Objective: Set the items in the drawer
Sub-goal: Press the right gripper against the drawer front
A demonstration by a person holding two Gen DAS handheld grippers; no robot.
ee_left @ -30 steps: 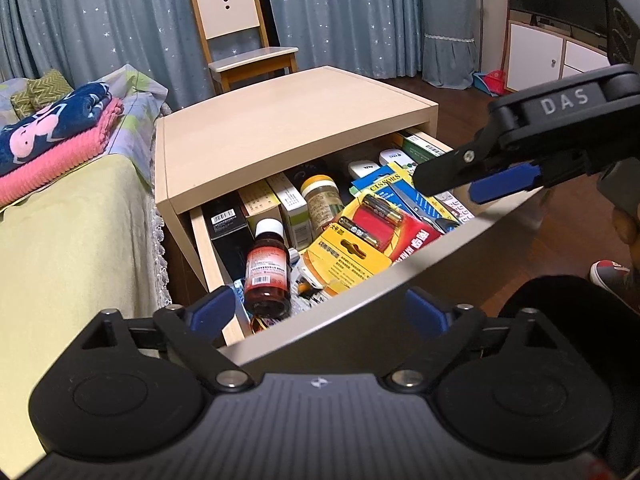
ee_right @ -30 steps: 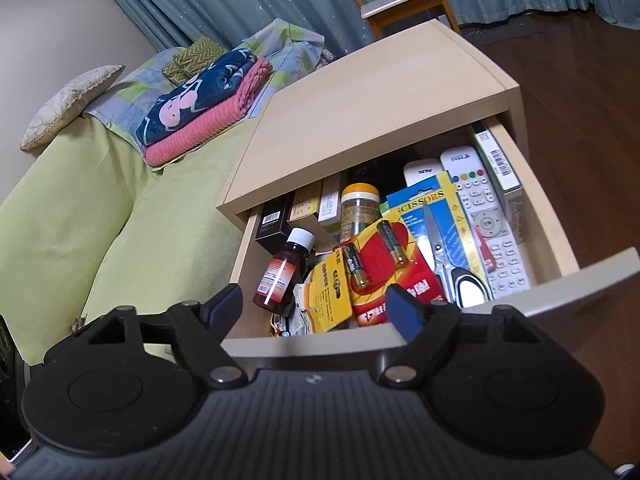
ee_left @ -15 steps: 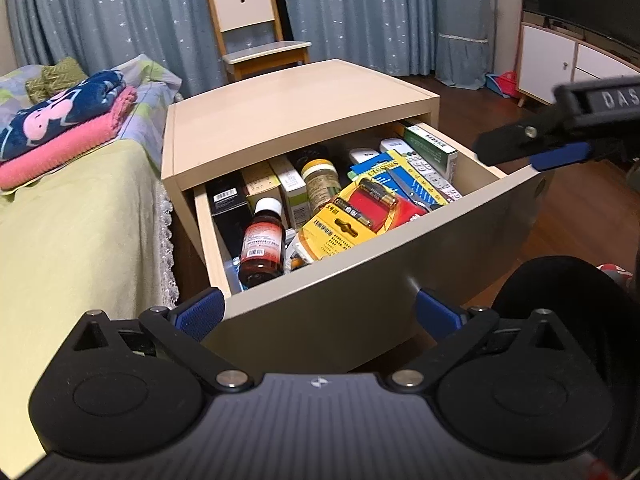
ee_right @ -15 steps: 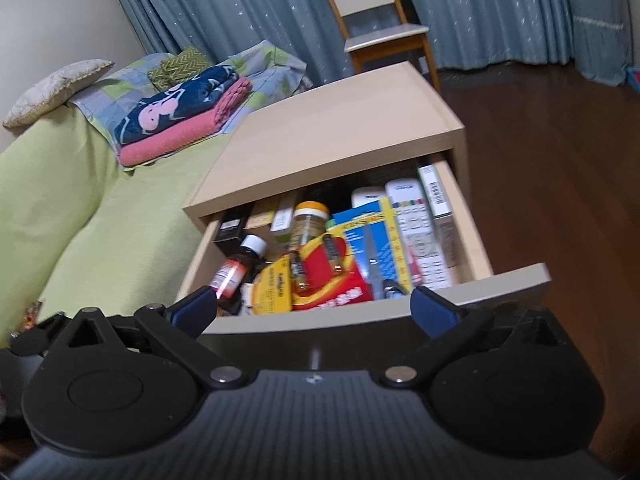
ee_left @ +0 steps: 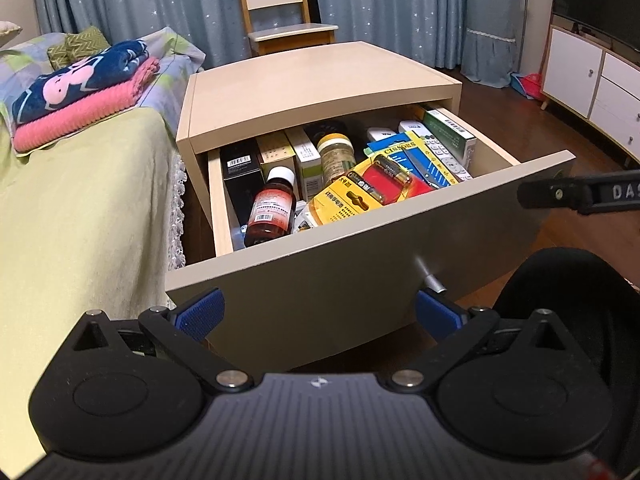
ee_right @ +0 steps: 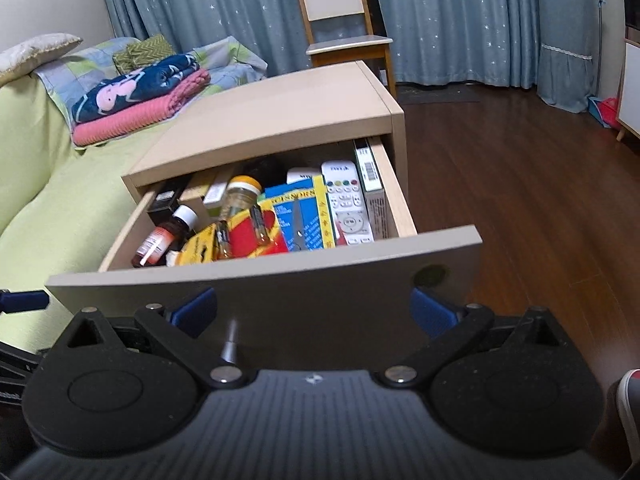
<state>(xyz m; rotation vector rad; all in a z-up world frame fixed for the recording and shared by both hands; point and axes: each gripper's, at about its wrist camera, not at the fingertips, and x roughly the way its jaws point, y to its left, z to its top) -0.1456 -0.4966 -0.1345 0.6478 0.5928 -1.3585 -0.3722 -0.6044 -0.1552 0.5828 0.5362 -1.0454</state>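
Drawer [ee_left: 360, 264] stands open and full; both spread, empty grippers [ee_left: 318, 314] [ee_right: 312, 312] have backed away from it.

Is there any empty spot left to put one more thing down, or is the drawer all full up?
The drawer is crowded: red bottle, jar, battery pack, scissors pack, remote and boxes fill it. Only a thin dark strip shows between the bottle and the left wall. The cabinet top above is bare all over, bordered by the bed and the chair.
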